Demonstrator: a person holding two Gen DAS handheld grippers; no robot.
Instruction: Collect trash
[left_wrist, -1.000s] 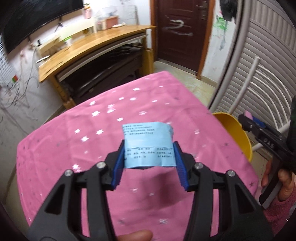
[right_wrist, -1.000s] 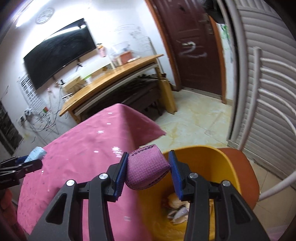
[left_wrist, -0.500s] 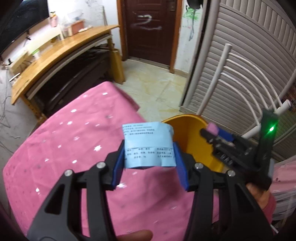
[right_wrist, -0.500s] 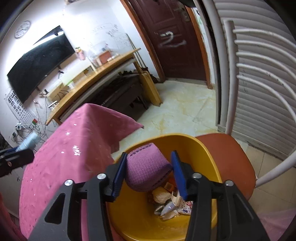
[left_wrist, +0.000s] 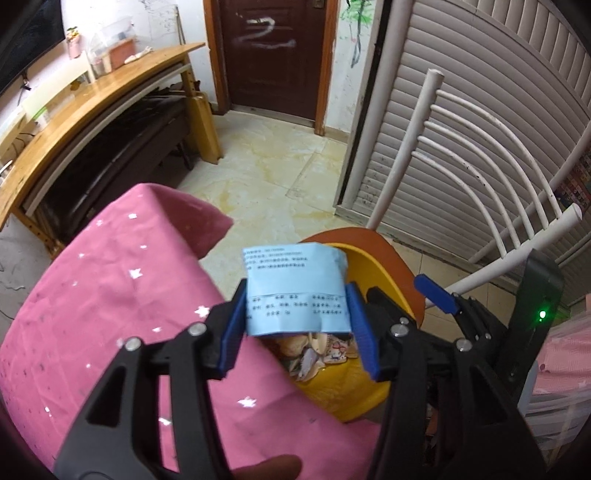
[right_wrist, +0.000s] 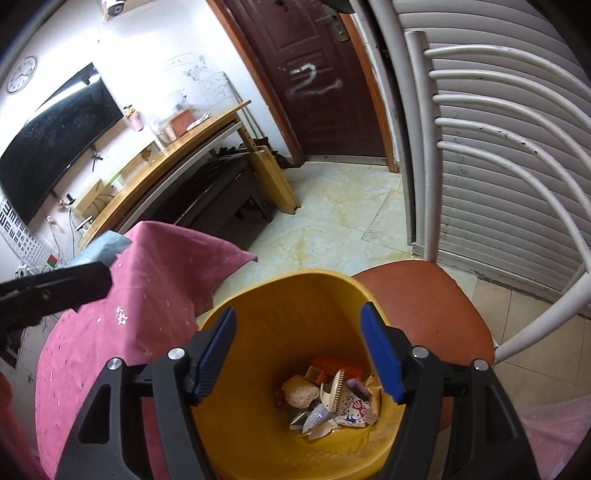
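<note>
My left gripper (left_wrist: 295, 295) holds a folded light-blue printed paper (left_wrist: 295, 291) between its blue pads; its jaws are opening, with the pads still against the paper's sides. It hangs at the near rim of the yellow bin (left_wrist: 373, 266), over the trash inside. My right gripper (right_wrist: 297, 312) stands over the yellow bin (right_wrist: 295, 275) with its jaws opening and nothing between them. Several scraps and wrappers (right_wrist: 332, 398) lie at the bin's bottom. In the left wrist view the right gripper (left_wrist: 406, 299) sits beyond the bin. The blue paper (right_wrist: 110, 245) shows at the left of the right wrist view.
The bin stands on an orange chair seat (right_wrist: 424, 295) with a white railed back (right_wrist: 517, 155), next to the pink star-patterned tablecloth (left_wrist: 110, 295). Behind are tiled floor (left_wrist: 277, 177), a wooden desk (left_wrist: 92, 107), a dark door (left_wrist: 273, 55) and a slatted shutter (left_wrist: 480, 92).
The right gripper came over the bin and opened; the purple mesh bundle it held is gone from its jaws. The left gripper carried the blue paper from above the table to the bin.
</note>
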